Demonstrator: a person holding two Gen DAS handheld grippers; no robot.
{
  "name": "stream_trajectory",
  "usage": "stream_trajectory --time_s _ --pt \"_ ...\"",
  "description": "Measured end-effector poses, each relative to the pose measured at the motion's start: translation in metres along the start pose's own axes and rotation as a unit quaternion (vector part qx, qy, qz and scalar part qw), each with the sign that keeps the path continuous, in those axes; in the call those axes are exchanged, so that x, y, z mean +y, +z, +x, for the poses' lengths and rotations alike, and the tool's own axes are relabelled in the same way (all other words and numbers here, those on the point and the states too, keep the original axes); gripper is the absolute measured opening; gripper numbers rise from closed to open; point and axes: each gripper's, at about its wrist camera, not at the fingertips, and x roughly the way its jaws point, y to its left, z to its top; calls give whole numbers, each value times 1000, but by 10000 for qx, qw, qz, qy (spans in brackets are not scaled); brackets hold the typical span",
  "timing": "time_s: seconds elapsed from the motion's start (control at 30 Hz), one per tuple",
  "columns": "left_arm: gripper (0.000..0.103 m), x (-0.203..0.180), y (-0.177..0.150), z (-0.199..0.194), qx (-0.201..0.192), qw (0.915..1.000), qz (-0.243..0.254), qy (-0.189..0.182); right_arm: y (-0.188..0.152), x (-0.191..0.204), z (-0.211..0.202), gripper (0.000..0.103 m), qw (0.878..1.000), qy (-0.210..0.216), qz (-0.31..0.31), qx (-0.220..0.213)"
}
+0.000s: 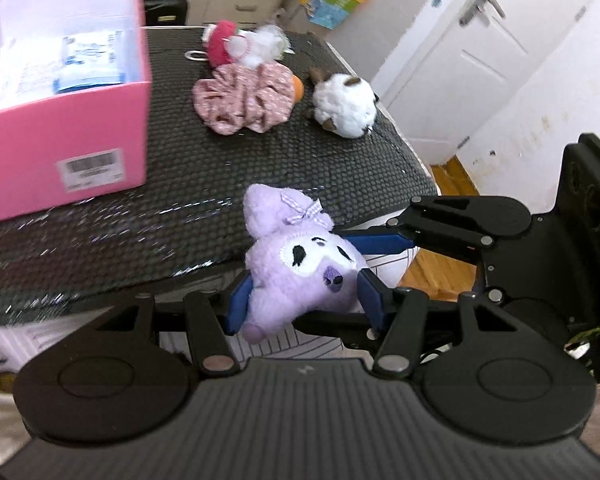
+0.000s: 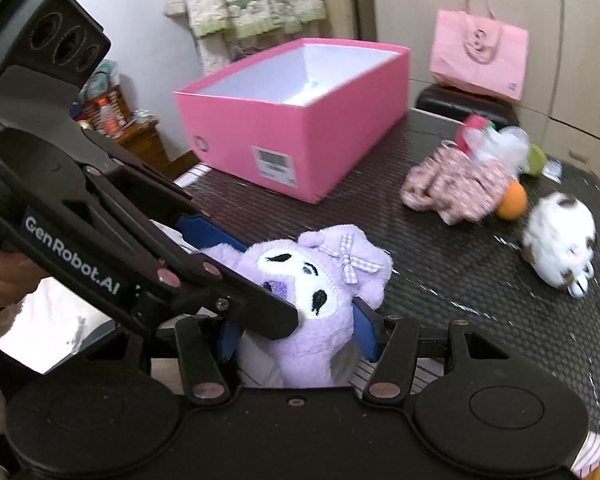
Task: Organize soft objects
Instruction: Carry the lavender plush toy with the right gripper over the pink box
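Observation:
A purple plush toy (image 1: 300, 264) with a white face and a checked bow hangs just above the near edge of the black mesh mat (image 1: 172, 184). My left gripper (image 1: 304, 304) is shut on its lower body, blue pads pressing both sides. My right gripper (image 2: 296, 336) is shut on the same purple plush toy (image 2: 320, 280) from the other side. In each wrist view the other gripper's arm reaches in to the toy. A pink open box (image 1: 60, 128) stands on the mat at the far left; the pink box (image 2: 300, 128) shows a white inside.
Further back on the mat (image 2: 440, 280) lie a pink scrunchie (image 1: 244, 100), an orange ball (image 2: 512, 200), a white and brown plush (image 1: 346, 104), a red and white plush (image 1: 244, 44) and a green ball (image 2: 536, 160). A pink bag (image 2: 480, 52) stands behind. A hand (image 2: 0, 276) grips the left tool.

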Motion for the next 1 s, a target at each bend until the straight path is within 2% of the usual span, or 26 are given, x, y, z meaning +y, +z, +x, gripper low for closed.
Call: stream_trajectory --time_s 0.17,0.3,0.5,0.6,0.73,0.83,0.93,1.0 --pt "55 10 2 -31 -178 9997 -124 73 21 15 -2 61 9993 303 -177 -99" --pt "55 30 12 -52 -399 9985 -371 -26 44 24 0 62 9983 398 -350 -238" --pt "55 54 31 -72 -909 9946 -452 201 86 45 15 62 9944 143 -855 -599" --pt "55 60 47 -86 -1132 9923 -425 281 107 47 16 62 9919 119 -935 -855" --pt "55 62 77 -102 -1408 9883 -151 560 137 43 22 62 9874 167 -1094 -1129" --pt "55 70 97 -112 -1723 9833 -92 571 155 39 26 62 9824 85 -1150 -1471" --pt "55 84 114 -114 -1894 9797 -153 637 174 27 37 62 9810 153 -1105 -1589" --pt "53 97 127 -106 -1853 9798 -243 713 189 18 48 61 9812 191 -1123 -1559"
